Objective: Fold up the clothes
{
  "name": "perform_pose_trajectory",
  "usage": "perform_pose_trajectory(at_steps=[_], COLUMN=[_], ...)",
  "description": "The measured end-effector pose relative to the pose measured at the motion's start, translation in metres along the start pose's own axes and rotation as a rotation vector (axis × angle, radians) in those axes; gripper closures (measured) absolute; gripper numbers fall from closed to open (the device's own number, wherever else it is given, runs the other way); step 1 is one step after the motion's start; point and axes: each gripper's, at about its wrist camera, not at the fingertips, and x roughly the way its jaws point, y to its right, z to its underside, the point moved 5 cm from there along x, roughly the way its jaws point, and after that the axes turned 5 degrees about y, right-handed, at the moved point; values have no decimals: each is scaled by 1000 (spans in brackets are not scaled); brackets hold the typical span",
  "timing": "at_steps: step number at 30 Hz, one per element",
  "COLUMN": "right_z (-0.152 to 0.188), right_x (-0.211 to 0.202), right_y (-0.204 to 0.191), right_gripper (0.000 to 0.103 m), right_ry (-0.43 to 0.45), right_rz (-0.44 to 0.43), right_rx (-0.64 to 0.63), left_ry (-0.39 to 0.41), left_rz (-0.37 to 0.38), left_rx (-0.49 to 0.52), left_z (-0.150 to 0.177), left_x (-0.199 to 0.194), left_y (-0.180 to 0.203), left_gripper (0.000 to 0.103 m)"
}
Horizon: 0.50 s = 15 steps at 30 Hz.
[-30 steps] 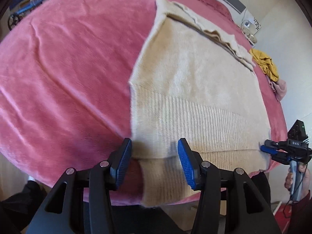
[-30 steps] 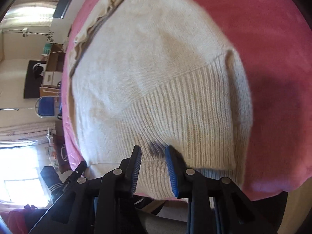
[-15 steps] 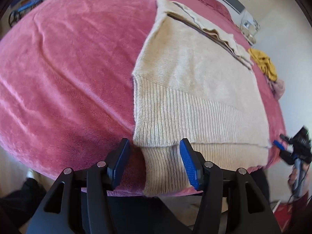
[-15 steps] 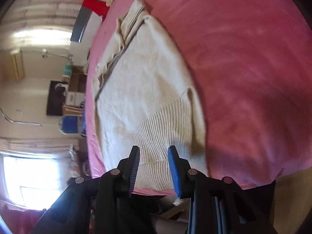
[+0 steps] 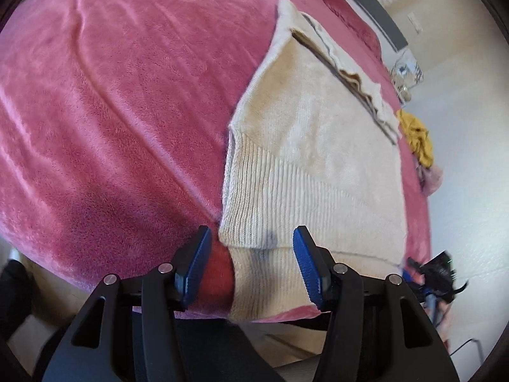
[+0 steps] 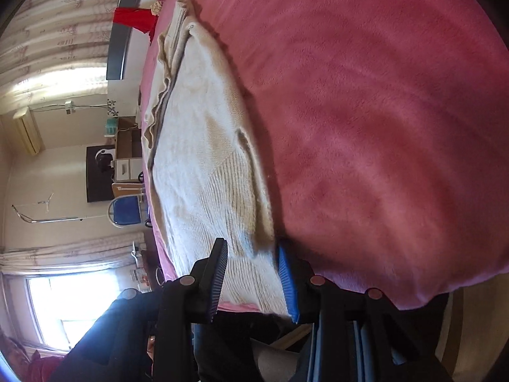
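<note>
A cream sweater (image 5: 305, 146) lies flat on a bed covered with a fuzzy pink blanket (image 5: 121, 102). The sweater is soft and knitted. Its top part is smooth, and its lower part has thin ribbed lines running down to the hem. The hem hangs a little over the near edge of the bed. At the far end the sweater is bunched into wavy layers with a dark line along the fold.

The left claw (image 5: 251, 264) has two black arms with bumpy blue pads (image 5: 305, 264). Its pads are apart. The ribbed hem sits between them, but the pads do not press on it.

The right claw (image 6: 251, 277) is at the same hem, near the other corner, by a raised fold of knit. Its jaws are opening, the ribbed cloth lies between them, and they do not squeeze it.

A crumpled yellow cloth (image 5: 416, 140) sits at the far side of the bed, well apart from the sweater. A red cloth (image 6: 133, 19) hangs by the headboard.
</note>
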Motion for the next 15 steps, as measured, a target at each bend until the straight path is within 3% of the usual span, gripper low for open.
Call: perform_pose_trajectory(at_steps=[2,15], right_z=[-1,-2], right_x=[1,-4], right_y=[0,-5], right_gripper=[70,70], right_ry=[6,21], right_rz=[-10,69], right_rx=[20,-28], left_ry=[-4,-94], left_rz=[26,-22], left_rx=[-29,-50], left_z=[-5,-18], left_x=[-2,23], left_y=[-1,-4], left_gripper=[47,47])
